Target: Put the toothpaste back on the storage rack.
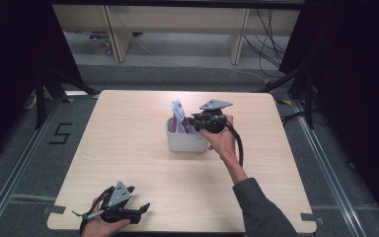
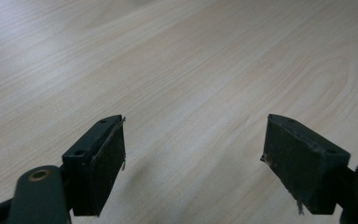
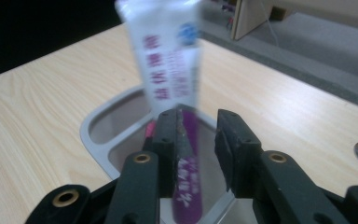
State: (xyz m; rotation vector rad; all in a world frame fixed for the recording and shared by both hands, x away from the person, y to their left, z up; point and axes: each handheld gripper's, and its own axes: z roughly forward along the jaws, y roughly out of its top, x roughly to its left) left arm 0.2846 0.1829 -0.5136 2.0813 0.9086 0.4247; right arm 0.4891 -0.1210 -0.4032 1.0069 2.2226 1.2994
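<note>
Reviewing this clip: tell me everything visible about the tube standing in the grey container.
The tube is a flat-crimped soft squeeze tube, plastic by the look, white at its upper end and magenta lower down, with purple print and a small blue mark; blur makes the print unreadable. It stands nearly upright, leaning slightly, its lower part inside the grey container mid-table. The right gripper is at it, jaws slightly apart; the tube lies against one jaw, a gap to the other, so no firm grasp shows.
</note>
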